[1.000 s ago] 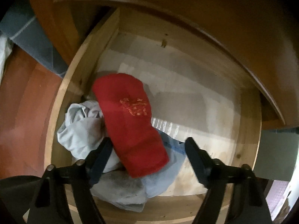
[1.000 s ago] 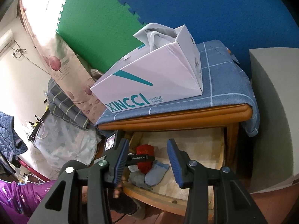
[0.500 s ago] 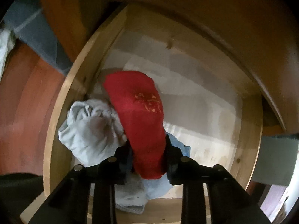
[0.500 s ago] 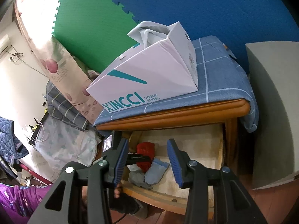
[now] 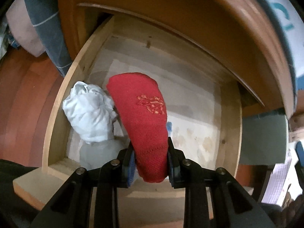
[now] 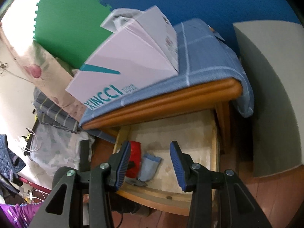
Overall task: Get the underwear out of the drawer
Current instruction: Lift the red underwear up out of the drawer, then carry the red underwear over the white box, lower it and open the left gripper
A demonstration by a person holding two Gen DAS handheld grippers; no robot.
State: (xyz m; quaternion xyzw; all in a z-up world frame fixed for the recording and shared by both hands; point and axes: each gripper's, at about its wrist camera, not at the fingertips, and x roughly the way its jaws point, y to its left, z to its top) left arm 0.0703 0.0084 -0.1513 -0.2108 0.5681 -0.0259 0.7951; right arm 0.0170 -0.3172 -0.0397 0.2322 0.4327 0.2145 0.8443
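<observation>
- We are gripping the red garment (image 5: 141, 117) with the left gripper (image 5: 150, 161), whose two pads are pressing on its lower end from either side, with the rest of the cloth standing up beyond the jaws.
- The red garment is sitting over the drawer (image 5: 230, 133), toward the drawer's left front corner, and we cannot tell whether its far end is clear of the drawer floor.
- A crumpled pale blue garment (image 5: 89, 114) is lying against the drawer's left wall, touching the red one's side.
- We are holding the right gripper (image 6: 150, 163) in front of the drawer, its jaws partly apart with nothing between them.
- Seen from the right wrist, a folded light blue cloth (image 6: 149, 166) is resting on the drawer floor just beside the red garment.
- To do this step well, we judge that we should be lifting upward and toward the drawer's front, keeping the squeeze steady so the soft knit does not slide out.
- The overhanging tabletop edge (image 5: 218, 43) is covering the drawer's back half, so the open room lies above the drawer's front.
- The drawer's front rail (image 6: 161, 199) is the edge to clear on the way out.
- The pale blue garment may cling and drag along; a slow lift should let it drop back.
- The drawer's right half is bare, giving spare room there.
- A white shopping bag (image 6: 129, 66) is standing on the blue cloth (image 6: 205, 57) above the drawer.
</observation>
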